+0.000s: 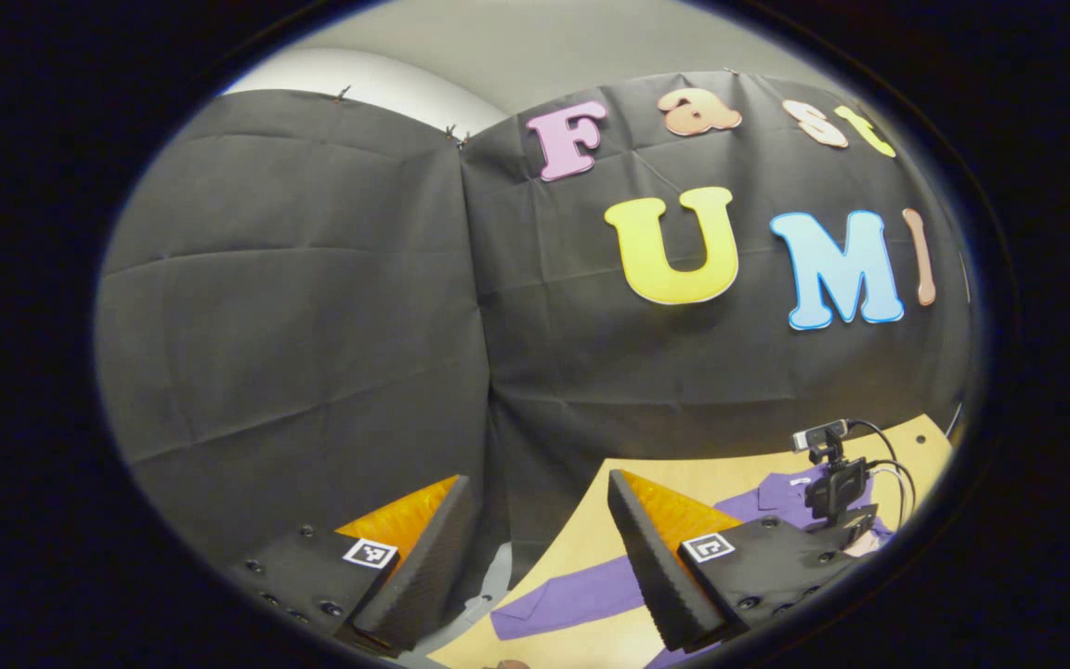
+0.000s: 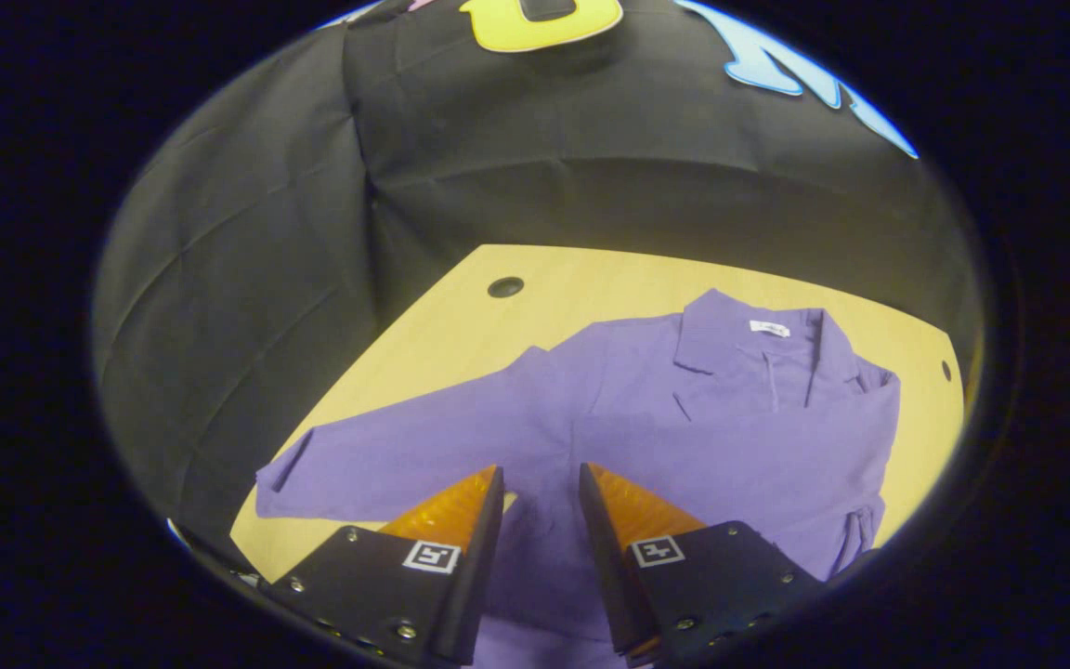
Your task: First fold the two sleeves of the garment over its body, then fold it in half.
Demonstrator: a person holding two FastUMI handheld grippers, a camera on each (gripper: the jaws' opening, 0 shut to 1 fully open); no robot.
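Purple shirt (image 2: 684, 418) lies flat on the wooden table (image 2: 461, 325), collar at about 1 o'clock in the right gripper view, one long sleeve (image 2: 386, 455) stretched out toward 8 o'clock. Sleeve is still spread, not folded over the body, so the task looks barely begun from that side.

Right gripper (image 2: 540, 483) hovers above the shirt body near the armpit, jaws apart with a narrow gap, nothing between them. Likely poised to drop onto the fabric, but whether the tips touch the cloth I cannot tell.

Left gripper (image 1: 535, 502) sits higher and is pitched up, looking mostly at the booth's back cloth. Jaws wide apart, empty. In the left gripper view the outstretched sleeve (image 1: 572, 599) shows at 6 o'clock past the table edge, so this gripper seems parked off the near corner, waiting.

At 4 o'clock in the left gripper view a small camera on a dark mount (image 1: 828, 474) with cables stands over the shirt; what carries it is cut off.

Hidden: the shirt's hem under the right gripper's body, and the far sleeve at 4 o'clock, bunched at the edge, hard to tell if folded. Dark hole (image 2: 505, 286) in the tabletop at 11 o'clock.
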